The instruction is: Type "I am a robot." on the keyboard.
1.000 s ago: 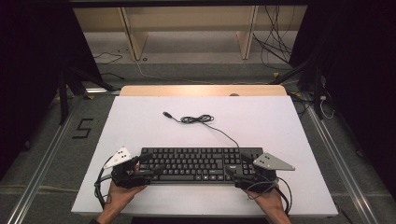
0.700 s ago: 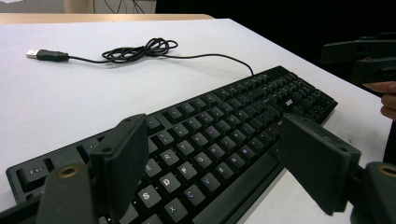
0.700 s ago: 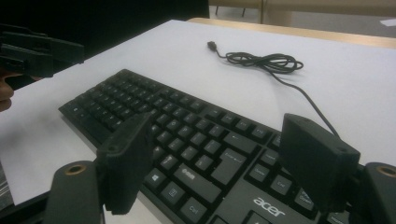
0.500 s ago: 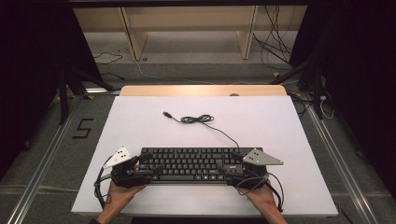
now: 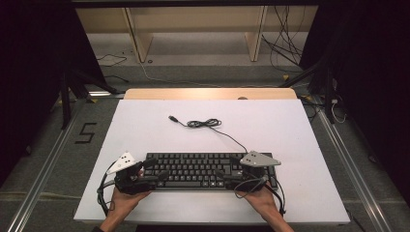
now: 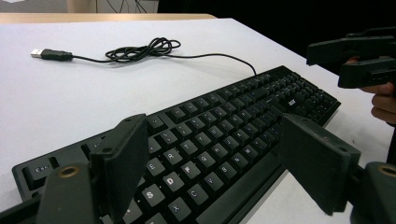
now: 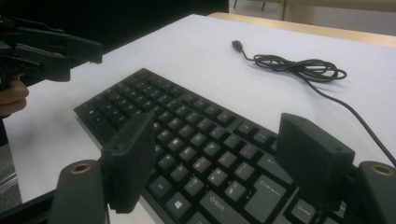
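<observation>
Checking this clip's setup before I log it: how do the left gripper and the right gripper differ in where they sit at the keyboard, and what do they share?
The left gripper sits at the keyboard's left end, over the letter keys; the right gripper reaches in from the right end, over the bottom row. The left gripper's grey plate lies off the keyboard's edge; the right gripper's plate hangs above the keys. Both stand open over the keys, gripping nothing.

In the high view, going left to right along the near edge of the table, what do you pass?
Left gripper → keyboard → right gripper, which reaches in over the keyboard's right end.
</observation>
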